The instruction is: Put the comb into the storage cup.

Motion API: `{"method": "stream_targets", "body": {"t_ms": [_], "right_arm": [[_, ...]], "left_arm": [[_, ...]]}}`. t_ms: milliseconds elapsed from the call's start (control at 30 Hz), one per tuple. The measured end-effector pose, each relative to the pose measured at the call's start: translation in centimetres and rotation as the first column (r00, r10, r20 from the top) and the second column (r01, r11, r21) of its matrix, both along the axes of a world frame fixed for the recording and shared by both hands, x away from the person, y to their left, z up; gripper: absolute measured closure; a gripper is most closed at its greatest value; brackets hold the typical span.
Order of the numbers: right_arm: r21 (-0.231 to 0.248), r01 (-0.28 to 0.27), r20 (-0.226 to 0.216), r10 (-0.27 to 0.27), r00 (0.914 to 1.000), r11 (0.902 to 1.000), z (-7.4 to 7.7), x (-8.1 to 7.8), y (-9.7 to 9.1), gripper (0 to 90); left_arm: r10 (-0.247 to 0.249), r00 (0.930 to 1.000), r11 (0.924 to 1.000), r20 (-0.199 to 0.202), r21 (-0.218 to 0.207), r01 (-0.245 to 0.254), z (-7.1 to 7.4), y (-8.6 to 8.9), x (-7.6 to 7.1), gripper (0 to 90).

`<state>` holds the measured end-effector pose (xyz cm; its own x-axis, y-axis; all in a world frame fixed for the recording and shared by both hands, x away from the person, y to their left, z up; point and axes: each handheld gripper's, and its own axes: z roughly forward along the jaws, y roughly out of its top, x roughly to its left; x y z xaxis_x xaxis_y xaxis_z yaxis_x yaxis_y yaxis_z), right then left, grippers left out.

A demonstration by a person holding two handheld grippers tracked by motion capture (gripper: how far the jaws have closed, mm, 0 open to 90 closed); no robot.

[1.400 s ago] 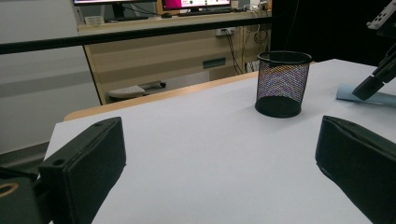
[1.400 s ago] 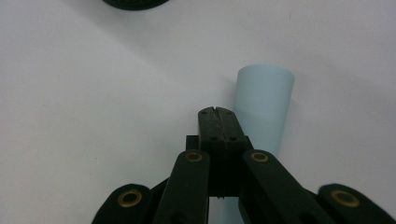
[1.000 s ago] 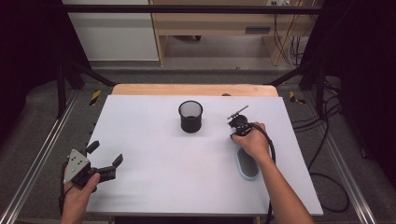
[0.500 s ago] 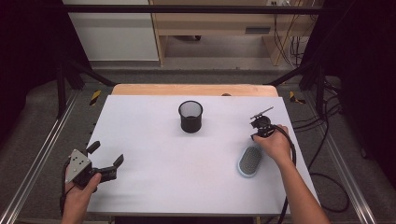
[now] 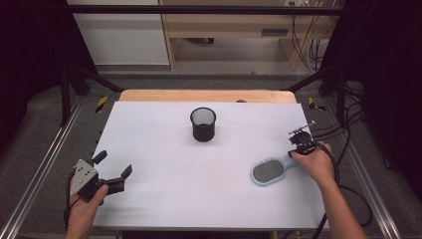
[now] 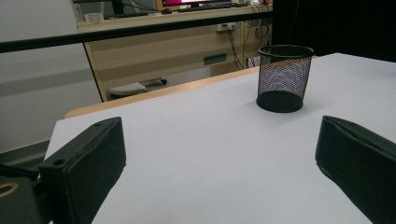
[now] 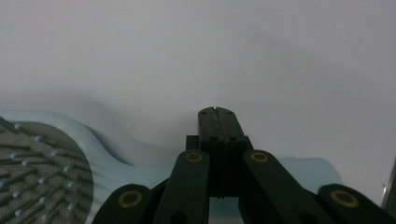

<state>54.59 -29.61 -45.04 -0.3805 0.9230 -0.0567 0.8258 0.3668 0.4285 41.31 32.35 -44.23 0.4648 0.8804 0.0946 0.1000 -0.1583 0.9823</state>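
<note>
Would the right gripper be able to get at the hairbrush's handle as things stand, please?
Probably yes. The right gripper hangs right above the handle of the hairbrush, which lies flat on the white table with nothing beside it. Its jaws are shut, though, so they would need to open first.

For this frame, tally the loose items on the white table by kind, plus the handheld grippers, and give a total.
Black wire-mesh cup: 1
Pale blue hairbrush with grey bristle pad: 1
Handheld two-jaw grippers: 2, the left gripper with jaws open, and the right gripper with jaws shut over the brush handle, nothing between them
Total: 4
</note>
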Motion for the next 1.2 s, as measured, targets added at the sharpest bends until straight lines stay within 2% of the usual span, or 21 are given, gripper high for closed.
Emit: {"method": "stream_targets", "body": {"t_ms": [33, 367, 567, 867, 1200], "right_arm": [[0.003, -0.002, -0.005, 0.002, 1.0000, 1.0000, 0.1, -0.7, -0.5, 90.0], [0.028, -0.041, -0.040, 0.042, 0.9983, 0.9988, 0.2, -3.8, -1.9, 90.0], [0.044, -0.068, -0.035, 0.069, 0.9970, 0.9967, 0.5, -6.2, -1.8, 90.0], [0.040, -0.114, -0.046, 0.116, 0.9922, 0.9927, 1.0, -8.9, -1.4, 90.0], [0.063, -0.144, -0.038, 0.147, 0.9884, 0.9875, 1.7, -10.7, -0.7, 90.0]], "left_arm": [[0.003, 1.0000, 1.0000, 0.001, 0.000, -0.003, 0.0, 0.0, 0.0, 1.7], [0.008, 1.0000, 1.0000, -0.003, 0.002, -0.008, -0.1, 0.1, 0.0, 1.7], [0.007, 1.0000, 1.0000, -0.003, 0.004, -0.007, 0.0, 0.0, 0.0, 1.7], [0.001, 0.9999, 1.0000, -0.013, 0.006, -0.001, -0.1, 0.0, 0.1, 1.7], [-0.011, 0.9997, 0.9998, -0.023, 0.014, 0.011, -0.2, -0.2, 0.1, 1.7]]}}
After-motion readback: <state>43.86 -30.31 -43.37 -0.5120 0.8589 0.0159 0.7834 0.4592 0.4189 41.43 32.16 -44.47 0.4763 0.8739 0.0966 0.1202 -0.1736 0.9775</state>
